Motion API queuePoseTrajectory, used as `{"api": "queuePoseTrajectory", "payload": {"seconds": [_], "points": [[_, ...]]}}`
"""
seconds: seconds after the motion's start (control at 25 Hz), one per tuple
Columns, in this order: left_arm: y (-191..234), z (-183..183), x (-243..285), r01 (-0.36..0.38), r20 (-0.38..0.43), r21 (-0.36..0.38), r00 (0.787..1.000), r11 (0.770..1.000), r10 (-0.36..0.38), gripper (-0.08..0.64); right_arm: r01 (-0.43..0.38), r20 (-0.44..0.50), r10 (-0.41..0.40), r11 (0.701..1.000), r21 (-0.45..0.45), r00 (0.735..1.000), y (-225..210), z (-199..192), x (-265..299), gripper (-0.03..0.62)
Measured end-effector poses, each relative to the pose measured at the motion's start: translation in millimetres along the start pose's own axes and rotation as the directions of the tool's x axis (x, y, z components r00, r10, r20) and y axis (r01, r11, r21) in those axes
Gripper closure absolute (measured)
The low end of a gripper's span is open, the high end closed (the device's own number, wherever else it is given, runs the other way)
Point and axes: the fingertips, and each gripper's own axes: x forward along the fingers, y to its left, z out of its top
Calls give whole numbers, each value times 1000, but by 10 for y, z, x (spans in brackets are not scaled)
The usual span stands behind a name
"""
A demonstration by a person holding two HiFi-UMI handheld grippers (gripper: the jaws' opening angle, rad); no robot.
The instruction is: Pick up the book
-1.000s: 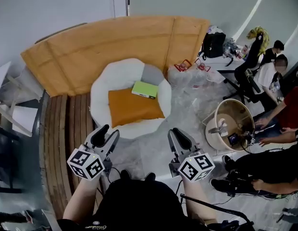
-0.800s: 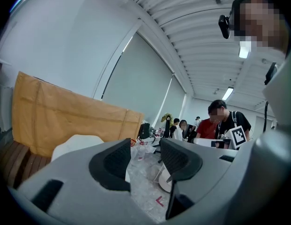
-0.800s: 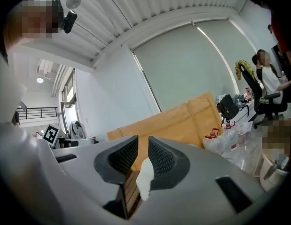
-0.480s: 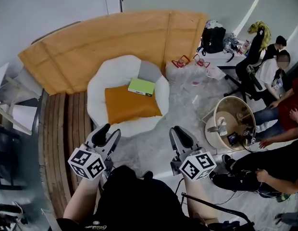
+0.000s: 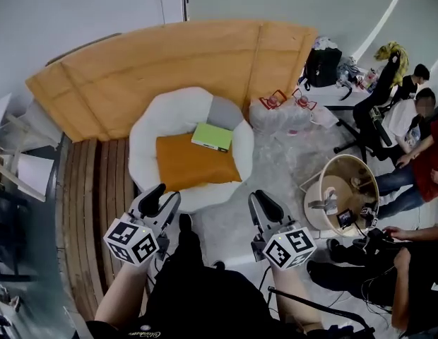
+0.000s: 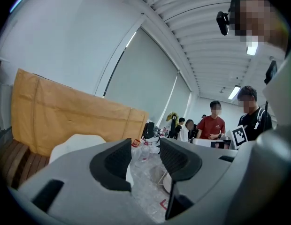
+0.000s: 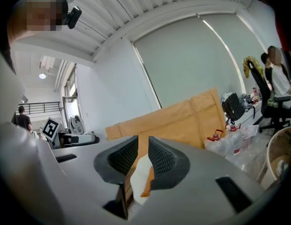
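The green book (image 5: 212,136) lies flat on the seat of the white round armchair (image 5: 157,115). It rests at the far right corner of the orange cushion (image 5: 194,162), just beside a grey patch of the seat. Only the head view shows it. The right gripper view catches just a sliver of white chair and orange cushion through the narrow slit of its tongs, and the left gripper view only the chair's rim. A curved cardboard wall (image 5: 169,55) stands behind the chair, with shrink-wrapped water bottles (image 5: 275,115) on the floor to its right. The left tongs (image 5: 162,198) and right tongs (image 5: 260,202) hover near the chair's near edge, well apart from the book. The left tongs stand released with a clear gap, and the right tongs are clenched on nothing.
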Motion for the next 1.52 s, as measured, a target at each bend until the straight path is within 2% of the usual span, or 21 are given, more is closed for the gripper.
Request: {"api": "queuePoseTrajectory", "payload": {"seconds": [0.16,0.28,0.56,0.84,1.0,1.24,1.52], "points": [[373,143,375,30,-8,0,1000,1000,-30,367,37,8,-37,999,-22,999,-147,113,454,525],[689,381,666,54,-13,3,998,999,-53,368,65,7,-65,997,-46,998,-197,250,880,525],[1563,758,1238,84,-26,-9,996,996,-84,372,104,2,-105,988,-118,995,-252,426,1951,525],[2098,1039,1711,132,-49,-4,990,991,-132,380,145,25,-143,982,-122,989,-314,578,2698,525],[2200,1145,1871,150,-48,15,988,989,-149,384,160,37,-157,980,-116,987,-364,622,2864,525],[2162,1201,1987,154,-49,11,987,988,-154,391,169,56,-164,981,-99,985,-448,750,2827,525],[1762,1315,2166,172,-18,32,985,985,-171,396,152,100,-138,979,-138,985,-619,1055,2558,525]]}}
